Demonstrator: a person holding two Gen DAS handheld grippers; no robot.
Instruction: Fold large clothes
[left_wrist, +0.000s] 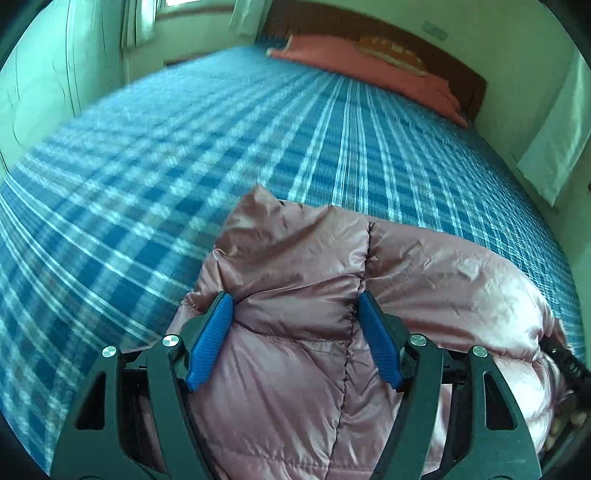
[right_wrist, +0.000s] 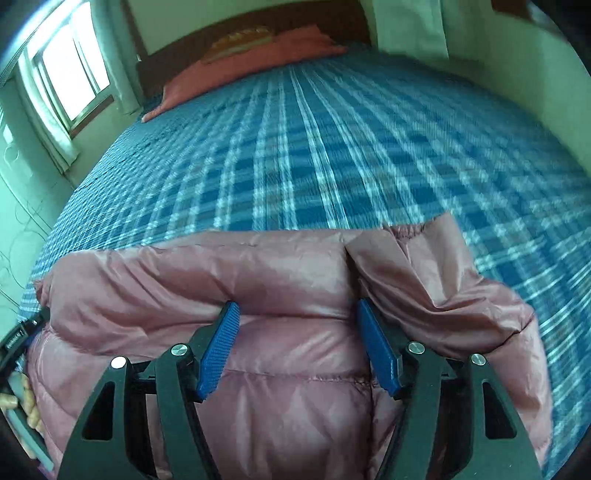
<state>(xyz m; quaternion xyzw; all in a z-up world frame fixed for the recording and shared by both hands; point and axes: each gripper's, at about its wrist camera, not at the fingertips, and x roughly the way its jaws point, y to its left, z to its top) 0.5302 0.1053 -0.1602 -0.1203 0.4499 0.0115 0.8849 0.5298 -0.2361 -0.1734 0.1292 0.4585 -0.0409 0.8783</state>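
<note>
A puffy pink down jacket (left_wrist: 295, 251) lies bunched at the near edge of the bed, folded over itself with a stitched seam running down its middle. My left gripper (left_wrist: 295, 301) is shut on a thick fold of it, both blue pads (left_wrist: 218, 325) pressing creases into the fabric. In the right wrist view the same jacket (right_wrist: 184, 273) shows as a rolled ridge with a flap hanging at the right. My right gripper (right_wrist: 297, 306) is shut on that ridge, with padding bulging between its jaws. The two grippers hold the jacket side by side.
The bed carries a blue plaid sheet (left_wrist: 184, 166) stretching away to a reddish pillow (left_wrist: 369, 62) and a dark wooden headboard (left_wrist: 369, 26). A window (right_wrist: 70, 74) with curtains is at the far left. A person's hand (right_wrist: 22, 402) shows at the left edge.
</note>
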